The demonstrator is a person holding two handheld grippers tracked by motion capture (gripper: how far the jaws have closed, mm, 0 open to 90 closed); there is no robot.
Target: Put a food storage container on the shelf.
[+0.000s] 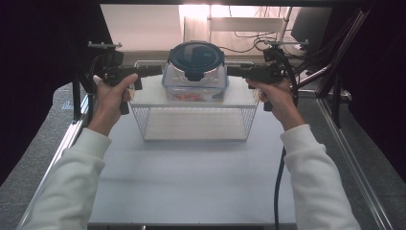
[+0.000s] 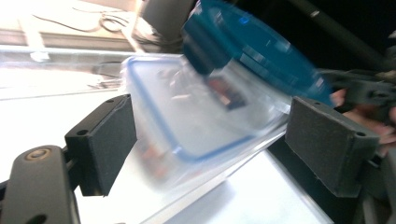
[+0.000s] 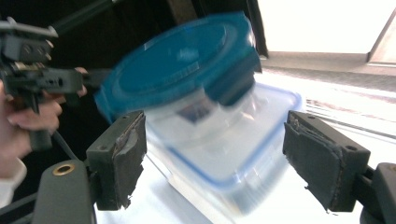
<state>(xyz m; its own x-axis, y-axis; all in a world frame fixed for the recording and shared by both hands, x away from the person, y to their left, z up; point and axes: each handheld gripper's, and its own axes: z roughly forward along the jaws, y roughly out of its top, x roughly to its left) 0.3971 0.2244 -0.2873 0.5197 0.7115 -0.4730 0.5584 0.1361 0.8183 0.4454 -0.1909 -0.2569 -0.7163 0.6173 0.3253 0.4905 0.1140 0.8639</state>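
Observation:
A clear plastic box (image 1: 195, 82) with a blue rim stands on a white shelf board (image 1: 148, 97), with something orange at its bottom. A round container with a dark blue lid (image 1: 196, 55) sits on top of it. My left gripper (image 1: 155, 71) points at the box's left side and my right gripper (image 1: 234, 72) at its right side, both level. In the left gripper view the open gripper (image 2: 210, 135) frames the blurred box (image 2: 187, 112) without touching it. The right gripper (image 3: 219, 149) likewise stands open around the box (image 3: 233, 140) under the blue lid (image 3: 177, 70).
The white board lies across a wire basket (image 1: 191, 127) on the white table (image 1: 191, 182). Black frame posts (image 1: 76, 96) rise on both sides. Cables and a chair stand behind the table. A cable (image 1: 277, 187) trails from the right gripper.

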